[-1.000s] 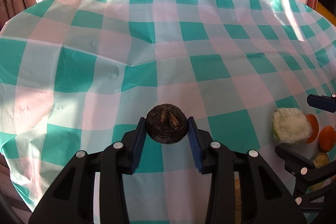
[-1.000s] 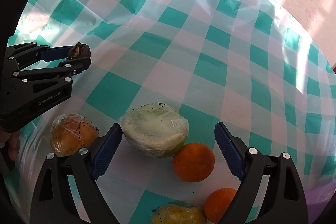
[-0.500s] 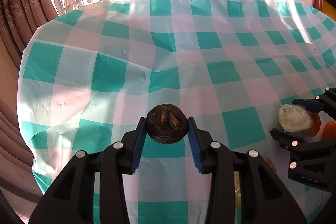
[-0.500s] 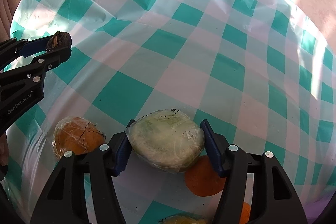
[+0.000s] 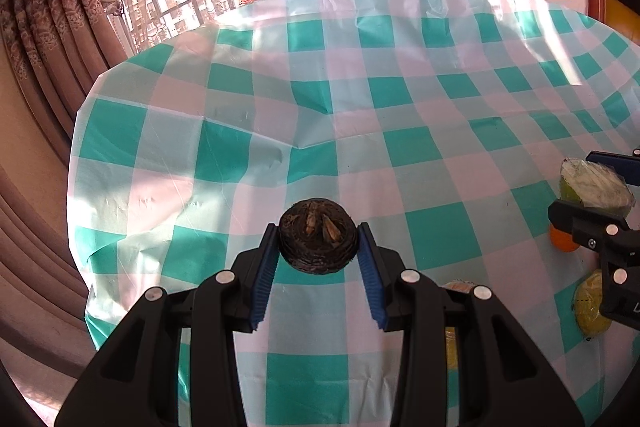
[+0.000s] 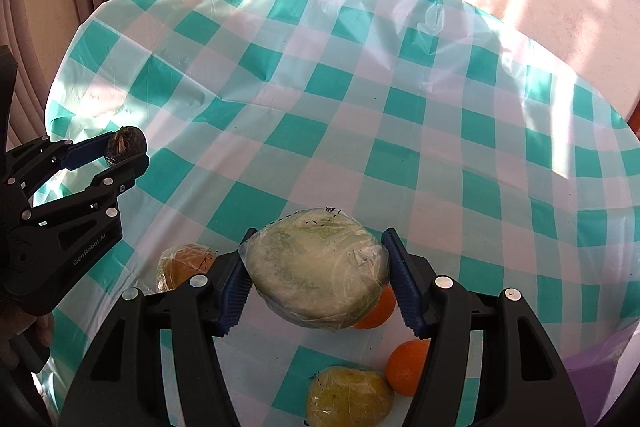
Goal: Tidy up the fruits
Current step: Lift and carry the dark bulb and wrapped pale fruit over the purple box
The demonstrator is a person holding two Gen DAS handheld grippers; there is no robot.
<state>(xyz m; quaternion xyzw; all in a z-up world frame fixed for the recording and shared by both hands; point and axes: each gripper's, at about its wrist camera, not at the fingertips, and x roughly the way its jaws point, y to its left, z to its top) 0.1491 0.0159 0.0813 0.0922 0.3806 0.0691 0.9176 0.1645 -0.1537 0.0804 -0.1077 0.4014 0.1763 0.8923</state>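
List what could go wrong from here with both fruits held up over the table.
1. The right tongs grip the wrapped green fruit through loose, slick plastic; it could slide out and drop onto the oranges below.
2. The left tongs pinch the small dark fruit only near the pad tips, so a tilt might let it roll free onto the checked tablecloth.
3. It hangs toward the table's left edge and could roll off.

We see an orange point(image 6: 376, 309) mostly hidden behind the wrapped pale green fruit point(image 6: 320, 273). The wrapped yellow fruit point(image 6: 350, 397) is cut off at the bottom edge. We cannot identify the dark round fruit point(image 5: 318, 241).
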